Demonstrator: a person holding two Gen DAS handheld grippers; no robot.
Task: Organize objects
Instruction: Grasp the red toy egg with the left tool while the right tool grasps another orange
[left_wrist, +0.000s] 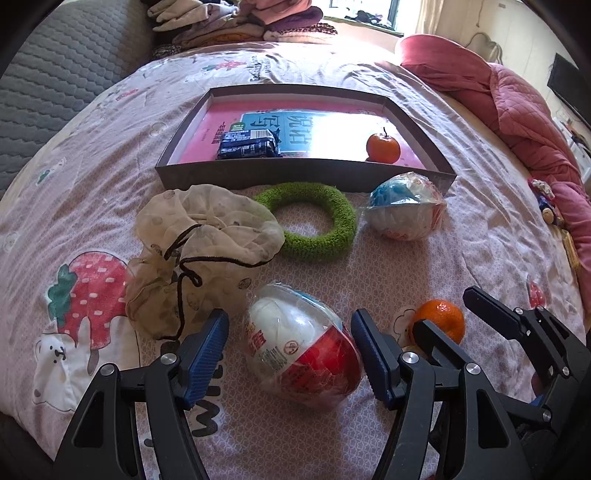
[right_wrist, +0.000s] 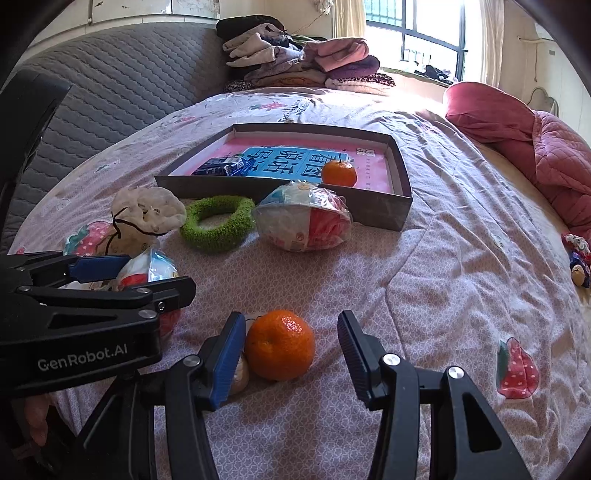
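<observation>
Both tools stood apart: the left tool (left_wrist: 290, 356) astride the egg (left_wrist: 303, 347), the right tool (right_wrist: 291, 354) astride the orange (right_wrist: 279, 345); either round thing could roll off the soft bed (right_wrist: 443, 258).

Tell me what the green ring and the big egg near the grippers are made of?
The green ring looks like soft, fuzzy fabric, maybe plush or chenille: its surface is nubbly and matte, without shine. The big egg looks like hard plastic, white and red, wrapped in clear crinkly film: light glints off the wrinkles. What is inside cannot be seen.
</observation>
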